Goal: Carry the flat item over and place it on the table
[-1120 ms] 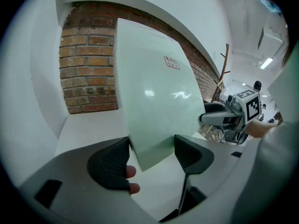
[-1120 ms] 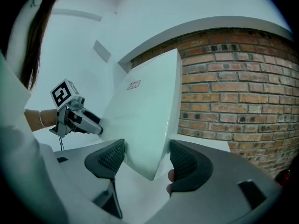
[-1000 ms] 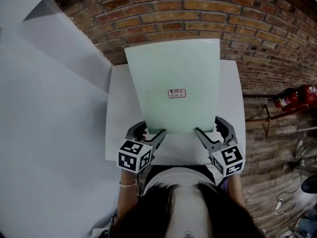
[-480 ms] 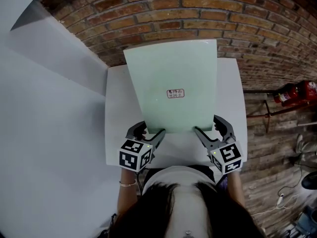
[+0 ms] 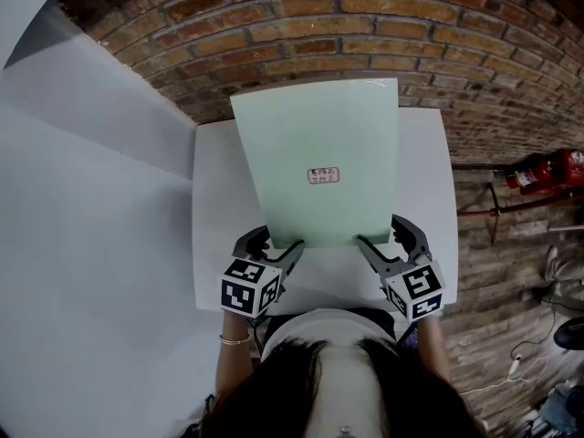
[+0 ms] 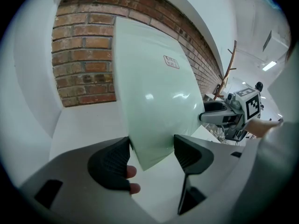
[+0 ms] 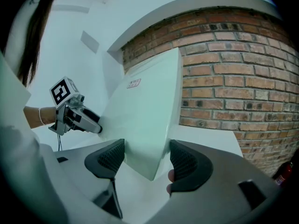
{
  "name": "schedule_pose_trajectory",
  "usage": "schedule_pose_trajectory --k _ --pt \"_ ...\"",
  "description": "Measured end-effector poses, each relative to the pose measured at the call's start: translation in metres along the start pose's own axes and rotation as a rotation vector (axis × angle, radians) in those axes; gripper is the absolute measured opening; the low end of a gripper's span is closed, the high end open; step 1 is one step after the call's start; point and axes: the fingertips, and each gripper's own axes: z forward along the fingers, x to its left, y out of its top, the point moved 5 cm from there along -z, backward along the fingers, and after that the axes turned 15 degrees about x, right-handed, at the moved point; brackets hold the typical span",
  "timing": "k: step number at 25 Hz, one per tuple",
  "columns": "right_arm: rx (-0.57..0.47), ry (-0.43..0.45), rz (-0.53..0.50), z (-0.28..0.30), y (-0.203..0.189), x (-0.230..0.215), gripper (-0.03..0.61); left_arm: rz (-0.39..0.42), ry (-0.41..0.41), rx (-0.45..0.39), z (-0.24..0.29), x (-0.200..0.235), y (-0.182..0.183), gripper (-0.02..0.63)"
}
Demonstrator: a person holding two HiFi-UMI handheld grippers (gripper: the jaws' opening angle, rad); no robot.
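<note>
The left tongs (image 6: 152,155) and right tongs (image 7: 147,160) were each found clamped on a near corner of the pale green flat item (image 5: 319,153), which was held tilted above the white bench (image 5: 219,199). Carrying was judged essentially done; lowering flat and release were judged outstanding.

The person holds both forearms forward and close to the body, a bracelet (image 5: 235,338) on the left wrist, with the left gripper (image 5: 278,245) and right gripper (image 5: 383,235) level and side by side. Each gripper's jaws stand partly apart and press on a near corner of the pale green panel (image 5: 319,162), left on left, right on right. Bare fingertips (image 6: 132,178) show under the left gripper's left jaw.
</note>
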Motion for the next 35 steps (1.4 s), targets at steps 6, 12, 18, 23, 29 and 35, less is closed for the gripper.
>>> schedule_pose_trajectory --k 6,12,18,23,29,35 --pt "0.025 0.007 0.014 0.012 -0.002 -0.005 0.325 -0.014 -0.014 0.023 0.011 0.007 0.001 0.308" --pt "0.046 0.013 0.032 0.022 -0.005 -0.010 0.325 -0.021 -0.023 0.047 0.021 0.013 0.002 0.308" --pt "0.063 0.018 0.044 0.030 -0.007 -0.015 0.325 -0.031 -0.034 0.068 0.030 0.017 0.003 0.308" --pt "0.085 0.024 0.056 0.035 -0.012 -0.017 0.325 -0.043 -0.046 0.089 0.038 0.019 0.001 0.308" --pt "0.100 0.031 0.075 0.041 -0.016 -0.020 0.324 -0.048 -0.056 0.108 0.045 0.022 0.000 0.308" --pt "0.123 0.041 0.087 0.047 -0.021 -0.022 0.325 -0.060 -0.063 0.132 0.052 0.023 -0.002 0.308"
